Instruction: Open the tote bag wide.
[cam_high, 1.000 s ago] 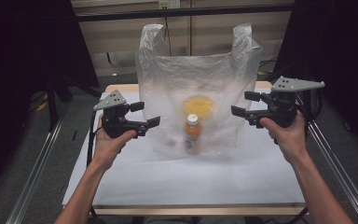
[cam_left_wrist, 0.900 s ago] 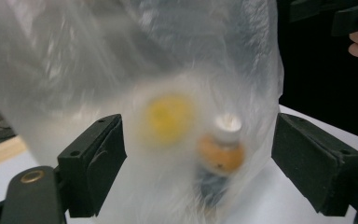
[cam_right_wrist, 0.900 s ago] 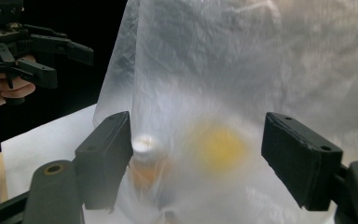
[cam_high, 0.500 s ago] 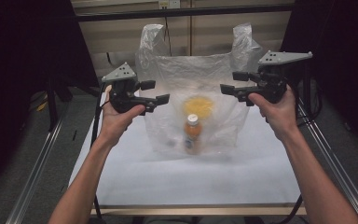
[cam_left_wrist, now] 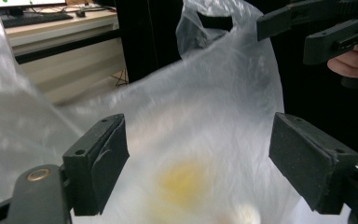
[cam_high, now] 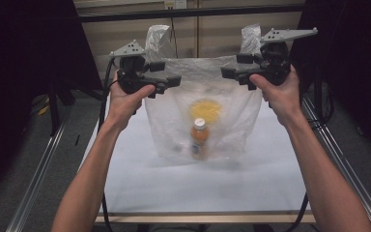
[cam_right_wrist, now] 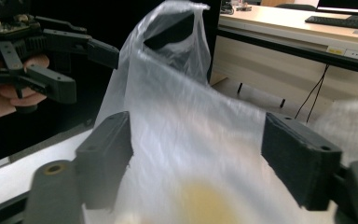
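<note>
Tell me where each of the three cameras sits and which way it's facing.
High view: above the person's side, facing forward and down at the table, plastic bag, bottle; both forearms show.
Left gripper view: on the left gripper, looking along its open jaws at the bag; the right gripper shows farther off.
Right gripper view: on the right gripper, facing the bag; the left gripper shows beyond.
All share the bag.

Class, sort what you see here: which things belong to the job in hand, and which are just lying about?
In the job: plastic bag, bottle and yellow thing inside it, left gripper, right gripper.

Lying about: keyboard on the desk, table rail.
</note>
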`<control>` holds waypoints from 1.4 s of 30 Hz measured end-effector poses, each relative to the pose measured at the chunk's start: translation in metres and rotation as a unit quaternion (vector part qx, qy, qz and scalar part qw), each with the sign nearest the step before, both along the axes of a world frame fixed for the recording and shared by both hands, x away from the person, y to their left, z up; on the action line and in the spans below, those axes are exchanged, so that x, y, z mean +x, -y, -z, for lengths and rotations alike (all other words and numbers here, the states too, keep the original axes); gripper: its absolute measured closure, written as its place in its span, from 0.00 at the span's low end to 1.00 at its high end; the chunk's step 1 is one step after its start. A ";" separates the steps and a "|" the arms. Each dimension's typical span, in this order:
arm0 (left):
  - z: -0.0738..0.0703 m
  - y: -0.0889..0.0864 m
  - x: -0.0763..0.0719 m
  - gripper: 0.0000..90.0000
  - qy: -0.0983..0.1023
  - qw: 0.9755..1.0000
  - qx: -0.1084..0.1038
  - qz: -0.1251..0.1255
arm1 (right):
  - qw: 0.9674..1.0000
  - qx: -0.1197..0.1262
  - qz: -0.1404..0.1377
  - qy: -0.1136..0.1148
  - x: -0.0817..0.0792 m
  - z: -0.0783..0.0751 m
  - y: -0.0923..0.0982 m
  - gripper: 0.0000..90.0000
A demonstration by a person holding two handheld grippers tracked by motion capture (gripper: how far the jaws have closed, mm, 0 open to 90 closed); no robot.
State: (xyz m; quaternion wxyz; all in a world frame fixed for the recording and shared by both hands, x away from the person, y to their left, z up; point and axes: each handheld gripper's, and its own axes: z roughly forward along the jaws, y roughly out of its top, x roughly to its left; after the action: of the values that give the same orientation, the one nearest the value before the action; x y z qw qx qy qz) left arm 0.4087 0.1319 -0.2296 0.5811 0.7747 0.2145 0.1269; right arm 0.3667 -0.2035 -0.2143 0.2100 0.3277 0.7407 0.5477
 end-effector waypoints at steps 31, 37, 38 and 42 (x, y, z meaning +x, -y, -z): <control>-0.006 0.028 0.067 1.00 -0.048 0.997 0.044 -0.048 | 0.997 -0.050 0.045 -0.046 0.076 -0.006 -0.033 1.00; 0.012 0.023 0.067 1.00 -0.073 0.995 0.056 -0.043 | 0.995 -0.057 0.038 -0.070 0.072 0.014 -0.031 1.00; 0.014 0.022 0.065 1.00 -0.074 0.994 0.063 -0.041 | 0.995 -0.060 0.037 -0.074 0.070 0.017 -0.030 1.00; 0.024 0.021 0.056 1.00 -0.077 0.993 0.078 -0.033 | 0.994 -0.065 0.028 -0.086 0.060 0.033 -0.029 1.00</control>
State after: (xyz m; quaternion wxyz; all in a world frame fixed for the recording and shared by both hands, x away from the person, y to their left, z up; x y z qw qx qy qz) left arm 0.4648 0.1112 -0.2539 0.4962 0.8178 0.2728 0.1025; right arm 0.4269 -0.1750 -0.2471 0.1816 0.3802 0.7806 0.4617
